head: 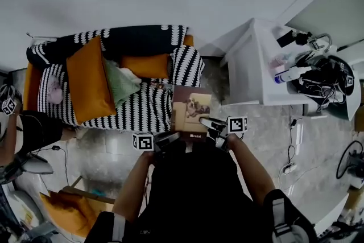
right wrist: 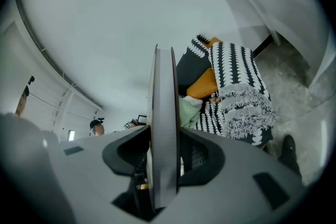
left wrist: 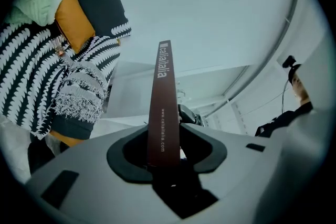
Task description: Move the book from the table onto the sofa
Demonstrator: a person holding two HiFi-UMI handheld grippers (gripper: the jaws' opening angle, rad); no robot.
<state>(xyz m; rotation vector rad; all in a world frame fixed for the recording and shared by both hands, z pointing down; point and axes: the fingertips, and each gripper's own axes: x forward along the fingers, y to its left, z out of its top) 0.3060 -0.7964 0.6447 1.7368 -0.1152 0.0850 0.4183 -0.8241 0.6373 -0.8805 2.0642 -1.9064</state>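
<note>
A brown book (head: 190,111) with a picture on its cover hangs in the air at the sofa's near right corner, held from both sides. My left gripper (head: 166,139) is shut on its spine edge, which stands as a dark red strip (left wrist: 163,107) between the jaws in the left gripper view. My right gripper (head: 215,129) is shut on the opposite edge, where the pale page block (right wrist: 164,128) fills the gap. The sofa (head: 114,116) wears a black-and-white patterned throw and lies just beyond the book.
On the sofa lie a large orange cushion (head: 88,79), a smaller orange one (head: 147,65) and a pale green cloth (head: 120,82). A white table (head: 259,65) with a spray bottle (head: 293,73) and cables stands to the right. More orange cushions (head: 62,210) sit at lower left.
</note>
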